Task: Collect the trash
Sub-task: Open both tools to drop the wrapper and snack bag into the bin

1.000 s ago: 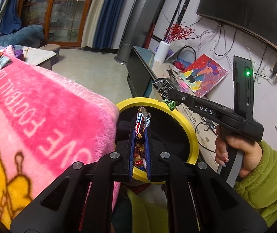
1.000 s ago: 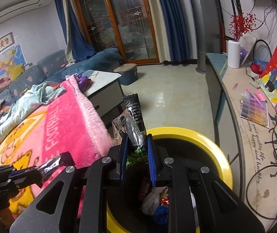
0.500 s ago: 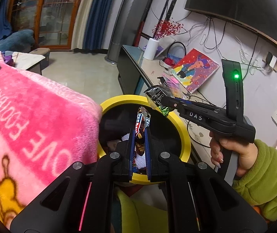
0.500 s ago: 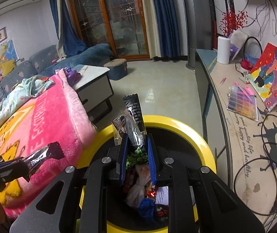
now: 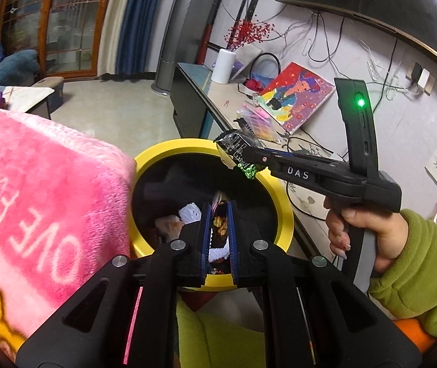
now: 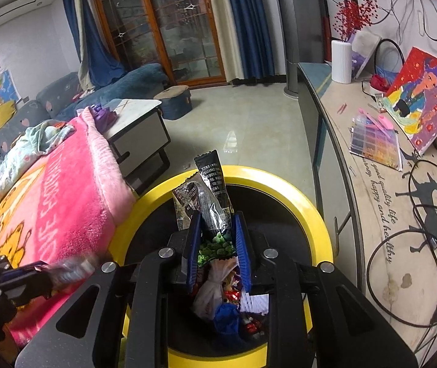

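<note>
A home living room. Glazed wooden doors (image 6: 172, 30) with blue curtains (image 6: 246, 21) face a tiled floor (image 6: 249, 122). Left of these doors stands a blue sofa (image 6: 126, 82); nearer lies a pink fleece blanket (image 6: 65, 190). Right of the doors, a long surface (image 6: 381, 184) carries a white vase (image 6: 341, 58) and a colourful painting (image 6: 423, 98).

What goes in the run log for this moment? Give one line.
left hand-held gripper: shut on candy wrapper | right hand-held gripper: opening, black snack wrapper between fingers | both over yellow-rimmed trash bin
</note>
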The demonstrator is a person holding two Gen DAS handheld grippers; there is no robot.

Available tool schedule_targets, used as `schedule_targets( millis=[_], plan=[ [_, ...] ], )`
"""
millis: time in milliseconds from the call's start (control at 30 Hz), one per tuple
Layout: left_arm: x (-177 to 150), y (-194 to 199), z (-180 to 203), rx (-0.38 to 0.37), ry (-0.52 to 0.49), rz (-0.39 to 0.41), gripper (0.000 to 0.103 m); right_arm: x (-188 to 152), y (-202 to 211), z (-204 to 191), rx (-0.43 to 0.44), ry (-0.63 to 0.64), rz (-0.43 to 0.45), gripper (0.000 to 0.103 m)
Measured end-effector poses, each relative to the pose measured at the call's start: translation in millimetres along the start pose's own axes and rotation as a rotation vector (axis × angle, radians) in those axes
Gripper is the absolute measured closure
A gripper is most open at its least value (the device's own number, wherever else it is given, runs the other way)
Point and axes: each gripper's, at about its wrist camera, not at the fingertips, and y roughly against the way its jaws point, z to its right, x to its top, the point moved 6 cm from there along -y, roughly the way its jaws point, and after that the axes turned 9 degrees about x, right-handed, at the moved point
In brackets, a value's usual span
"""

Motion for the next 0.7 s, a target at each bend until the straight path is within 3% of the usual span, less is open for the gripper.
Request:
schedule_targets(
  millis=[200, 367, 500, 700],
  plan=[
    [-1.3, -16.1, 0.0, 0.001, -0.007, -0.033, 0.096, 0.0, 1.4, 5.7, -0.002, -0.023, 0.004, 0.076],
    [0.6, -24.2, -4.0, 0.015, 0.004, -0.044, 0.080, -0.4, 1.8, 8.9, -0.003, -0.038, 0.008, 0.067],
    [1.4, -23.7, -9.8, 0.031, 0.014, -0.047, 0.061, -0.7, 2.1, 11.3, -0.003, -0.052, 0.012, 0.062],
    [2.1, -20.6, -16.9, 0.046, 0.041, -0.048, 0.051, -0.7, 2.3, 13.2, -0.004, -0.064, 0.013, 0.052]
  ],
)
